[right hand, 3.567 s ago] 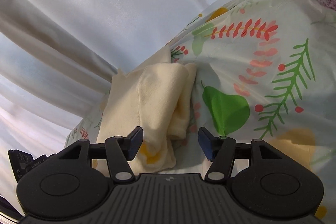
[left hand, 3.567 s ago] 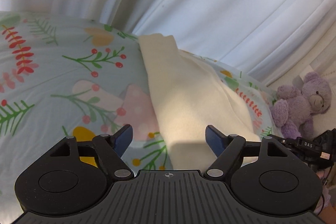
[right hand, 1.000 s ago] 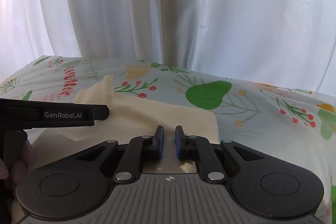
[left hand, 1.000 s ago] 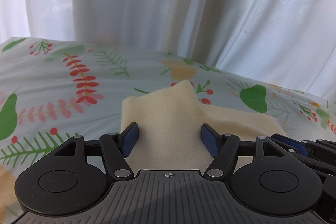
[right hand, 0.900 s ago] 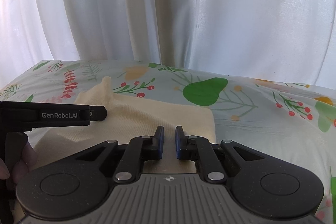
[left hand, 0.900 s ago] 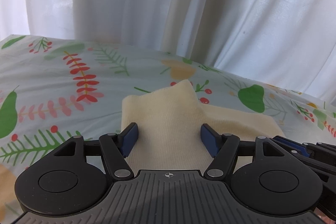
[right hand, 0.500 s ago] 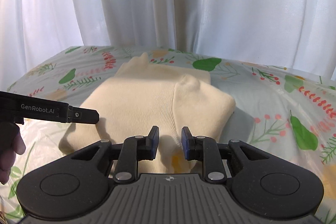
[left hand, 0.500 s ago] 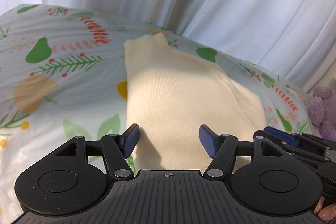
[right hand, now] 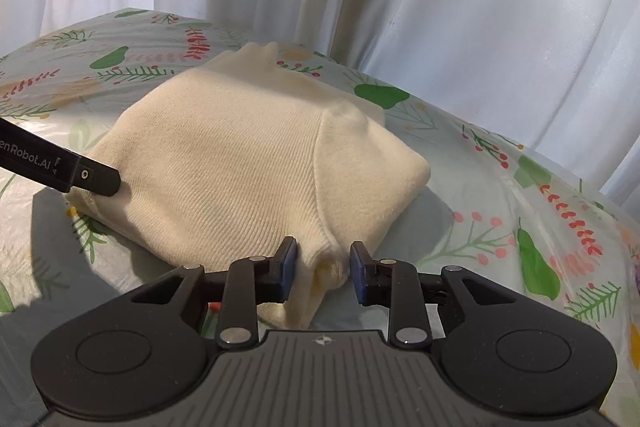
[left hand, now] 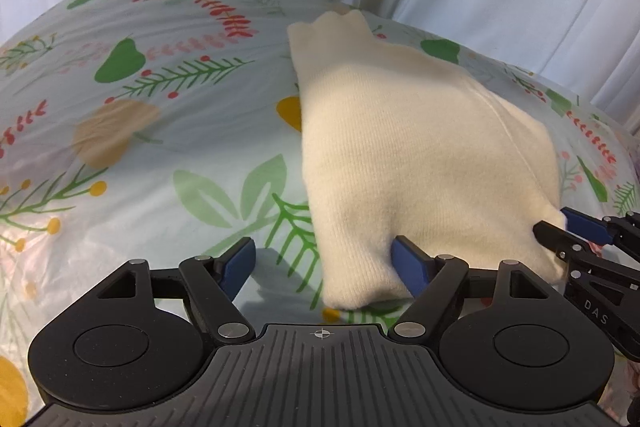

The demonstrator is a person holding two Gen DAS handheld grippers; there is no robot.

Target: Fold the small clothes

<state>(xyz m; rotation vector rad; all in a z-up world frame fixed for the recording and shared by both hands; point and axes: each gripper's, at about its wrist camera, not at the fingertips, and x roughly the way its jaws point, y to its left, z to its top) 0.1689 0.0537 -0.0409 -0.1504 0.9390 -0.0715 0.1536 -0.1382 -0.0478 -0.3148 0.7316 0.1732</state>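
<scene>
A folded cream knit garment [left hand: 420, 163] lies on the floral bedsheet [left hand: 160, 115]; it also shows in the right wrist view [right hand: 248, 163]. My left gripper [left hand: 326, 263] is open, its jaws astride the garment's near left corner, with its right finger [left hand: 408, 263] against the cloth. My right gripper [right hand: 323, 269] is open, its jaws standing on either side of a bunched near edge of the garment without pinching it. The left gripper's finger [right hand: 92, 179] touches the garment's left edge in the right wrist view. The right gripper [left hand: 576, 227] shows at the garment's right corner.
White curtains [right hand: 440, 7] hang close behind the bed. The floral sheet [right hand: 520, 211] spreads to the left and right of the garment.
Both grippers have pulled back towards me and the garment now lies folded in half. The right gripper, shut a second ago, has opened and let go of the cloth.
</scene>
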